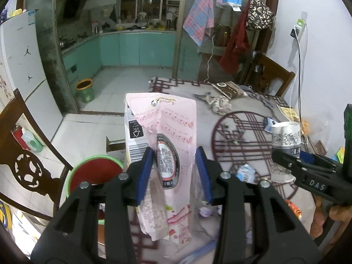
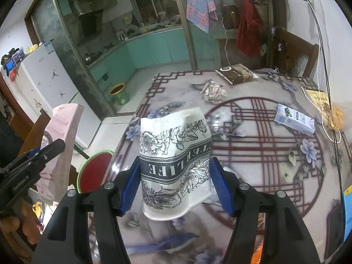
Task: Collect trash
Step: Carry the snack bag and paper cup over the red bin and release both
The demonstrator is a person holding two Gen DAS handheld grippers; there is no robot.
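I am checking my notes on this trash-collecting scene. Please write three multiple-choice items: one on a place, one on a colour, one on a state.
1. Where does the small blue-and-white carton lie?
A. on the floor
B. on the patterned table
C. in the bin

2. What colour are the pads of both grippers?
A. blue
B. red
C. yellow

3. What does the right gripper hold?
A. nothing
B. a crumpled wrapper
C. a crushed flower-printed paper cup

Answers: 1 B, it lies flat on the tabletop at the right; 2 A, blue ribbed pads show in both wrist views; 3 C, the pads close on the cup's sides, while the left gripper grips a pink bag.
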